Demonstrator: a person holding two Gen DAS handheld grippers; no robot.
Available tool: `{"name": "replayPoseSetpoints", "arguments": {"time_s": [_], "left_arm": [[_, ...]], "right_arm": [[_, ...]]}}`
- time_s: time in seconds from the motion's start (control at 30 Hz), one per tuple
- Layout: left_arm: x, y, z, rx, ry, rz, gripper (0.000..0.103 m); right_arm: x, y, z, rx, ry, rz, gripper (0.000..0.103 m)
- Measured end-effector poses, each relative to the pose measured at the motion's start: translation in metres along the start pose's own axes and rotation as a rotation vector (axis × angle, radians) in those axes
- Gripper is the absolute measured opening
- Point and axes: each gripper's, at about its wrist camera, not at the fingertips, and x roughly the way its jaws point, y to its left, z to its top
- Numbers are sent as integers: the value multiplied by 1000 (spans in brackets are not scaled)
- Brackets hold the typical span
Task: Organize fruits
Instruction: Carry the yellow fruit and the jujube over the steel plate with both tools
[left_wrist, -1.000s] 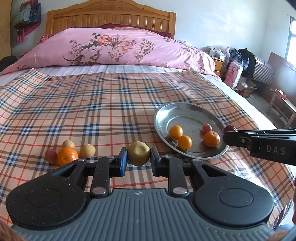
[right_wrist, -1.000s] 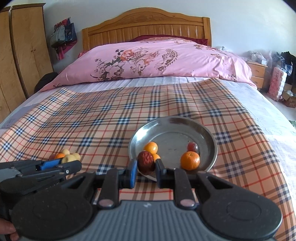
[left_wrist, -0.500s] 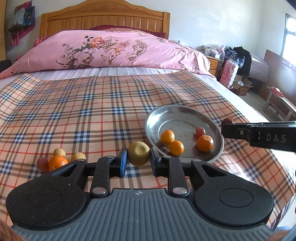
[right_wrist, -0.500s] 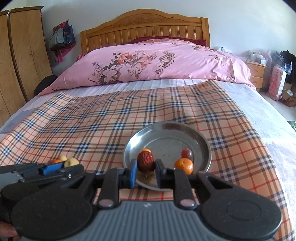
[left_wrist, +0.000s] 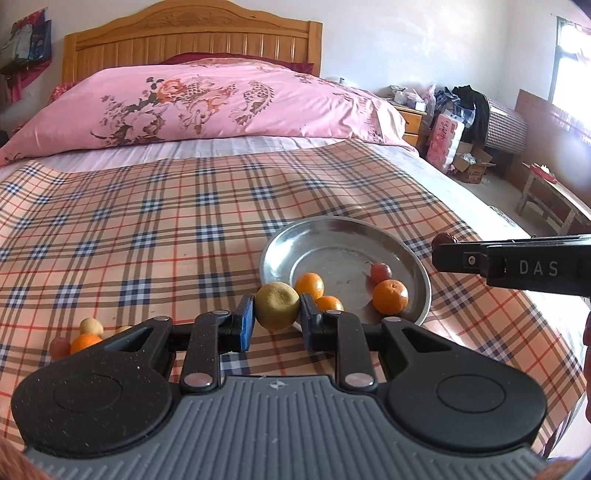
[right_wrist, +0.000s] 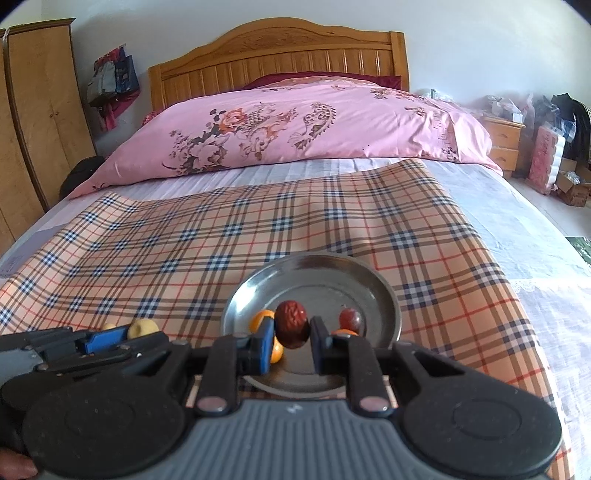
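My left gripper (left_wrist: 277, 312) is shut on a yellow-green round fruit (left_wrist: 277, 305), held just left of the metal plate's near rim (left_wrist: 271, 254). My right gripper (right_wrist: 291, 330) is shut on a wrinkled red date (right_wrist: 293, 323) above the near part of the plate (right_wrist: 391, 306). The plate holds three oranges (left_wrist: 390, 296) and a red grape (left_wrist: 381, 271). The right gripper also shows in the left wrist view (left_wrist: 448, 247), at the plate's right side. The left gripper shows in the right wrist view (right_wrist: 110, 338), to the plate's left.
Several small fruits (left_wrist: 85, 341) lie on the plaid cloth (left_wrist: 147, 229) at the near left. A pink floral duvet (left_wrist: 221, 99) and wooden headboard are at the far end. The bed's right edge drops to a floor with boxes and furniture (left_wrist: 469, 166).
Both grippers have moved forward and toward the plate, keeping their fruits. The left one now holds its fruit at the plate's near-left rim; the date has moved over the plate.
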Motion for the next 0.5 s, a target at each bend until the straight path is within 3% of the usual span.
{"name": "replayPoseSetpoints", "arguments": {"time_s": [0.5], "left_arm": [[25,-22,10,11,33,-24,26]], "right_arm": [[15,-27,6,30,22,-9,18]]}}
